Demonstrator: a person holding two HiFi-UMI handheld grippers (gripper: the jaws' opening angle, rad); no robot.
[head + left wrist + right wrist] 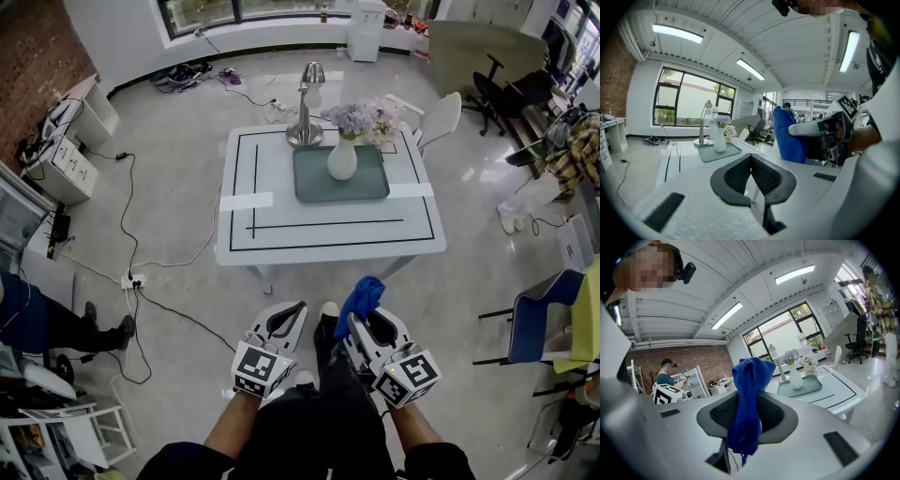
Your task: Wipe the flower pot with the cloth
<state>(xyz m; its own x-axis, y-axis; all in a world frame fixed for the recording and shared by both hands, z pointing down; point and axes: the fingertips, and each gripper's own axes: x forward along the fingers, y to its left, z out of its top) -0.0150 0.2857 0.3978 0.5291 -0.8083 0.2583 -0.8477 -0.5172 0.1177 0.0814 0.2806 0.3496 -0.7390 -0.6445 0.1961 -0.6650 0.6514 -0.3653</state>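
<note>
A white vase-shaped flower pot (342, 159) with purple and pink flowers stands upright on a green tray (371, 183) on the white table (281, 202); it also shows in the left gripper view as the pot (720, 141) and in the right gripper view as the pot (795, 378). My right gripper (357, 322) is shut on a blue cloth (361, 298), which sticks up from its jaws and hangs below them as the cloth (749, 401). My left gripper (298, 309) is shut with nothing in it, its jaws meeting at the left gripper (750, 158). Both grippers are held near my body, well short of the table.
A silver desk lamp (306, 108) stands at the table's far edge beside the tray. A white chair (437, 120) sits behind the table, a blue chair (539, 319) to the right. Cables and a power strip (132, 279) lie on the floor to the left. Another person (666, 374) sits there.
</note>
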